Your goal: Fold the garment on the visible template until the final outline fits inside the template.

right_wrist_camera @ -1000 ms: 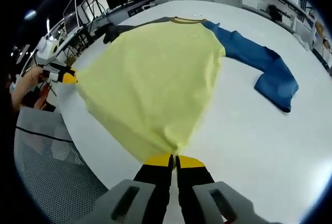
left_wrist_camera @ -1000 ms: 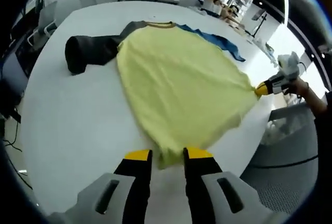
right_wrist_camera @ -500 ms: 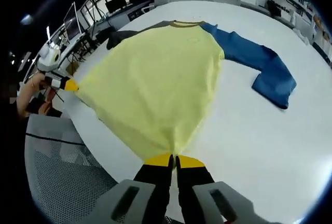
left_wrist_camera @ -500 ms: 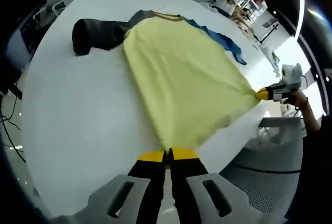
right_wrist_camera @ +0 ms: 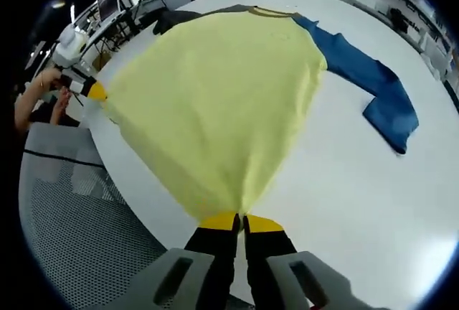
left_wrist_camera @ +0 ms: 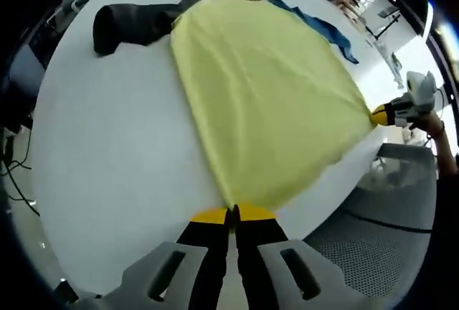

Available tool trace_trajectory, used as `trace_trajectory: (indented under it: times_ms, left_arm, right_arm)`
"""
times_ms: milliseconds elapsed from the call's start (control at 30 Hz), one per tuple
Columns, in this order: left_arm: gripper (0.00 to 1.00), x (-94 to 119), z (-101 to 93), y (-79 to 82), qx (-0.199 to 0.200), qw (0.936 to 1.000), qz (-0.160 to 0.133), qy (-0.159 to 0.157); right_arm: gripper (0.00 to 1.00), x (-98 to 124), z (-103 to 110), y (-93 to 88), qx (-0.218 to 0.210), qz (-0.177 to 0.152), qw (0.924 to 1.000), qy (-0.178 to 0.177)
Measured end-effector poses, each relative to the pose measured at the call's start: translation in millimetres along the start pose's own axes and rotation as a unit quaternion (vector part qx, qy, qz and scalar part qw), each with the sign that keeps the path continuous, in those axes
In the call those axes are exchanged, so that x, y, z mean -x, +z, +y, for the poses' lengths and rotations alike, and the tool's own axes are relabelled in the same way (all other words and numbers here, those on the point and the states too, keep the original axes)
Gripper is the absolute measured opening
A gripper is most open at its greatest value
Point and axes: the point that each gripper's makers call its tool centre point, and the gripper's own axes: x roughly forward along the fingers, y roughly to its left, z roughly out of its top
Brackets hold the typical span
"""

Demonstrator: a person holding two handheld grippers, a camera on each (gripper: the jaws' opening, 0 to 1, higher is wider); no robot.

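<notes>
Yellow garment, hem stretched taut, blue sleeve

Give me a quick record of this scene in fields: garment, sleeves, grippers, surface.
garment: yellow shirt spread on the white table, hem stretched taut
sleeves: dark grey sleeve; blue sleeve
left gripper: jaws shut on one hem corner
right gripper: jaws shut on the other hem corner
beside table: grey mesh chair
</notes>
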Motion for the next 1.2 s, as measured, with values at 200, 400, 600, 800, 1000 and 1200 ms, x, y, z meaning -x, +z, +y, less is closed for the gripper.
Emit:
trace_trajectory:
  times_ms: [200,400,600,800,1000,1200]
  left_arm:
    - [0.01,0.2,6.0,2.7,-0.013,0.9997,-0.013,0.018]
    - [0.02,-0.4,4.6,3.6,-0.032,0.9985,-0.015,0.041]
    - [0.45,8.3,2.1,25.2,-0.034,0.9927,-0.103,0.054]
    - [0.60,37.2,-10.1,53.7,-0.042,0.9761,-0.205,0.058]
    - [0.74,61.0,-26.1,65.9,-0.061,0.9643,-0.252,0.052]
    - [0.87,72.7,-41.6,72.4,-0.075,0.9585,-0.272,0.041]
  right_arm:
    - [0.00,0.0,-1.8,-1.4,0.004,0.000,1.0000,-0.009]
    - [0.00,0.6,-1.8,-0.9,0.003,-0.005,1.0000,-0.003]
    - [0.25,10.1,-11.5,17.5,-0.033,-0.072,0.9968,-0.011]
    - [0.36,38.2,-41.7,57.4,-0.063,-0.175,0.9822,-0.030]
    - [0.46,51.3,-69.3,73.5,-0.058,-0.202,0.9763,-0.050]
    - [0.53,48.8,-92.1,76.4,-0.041,-0.204,0.9754,-0.073]
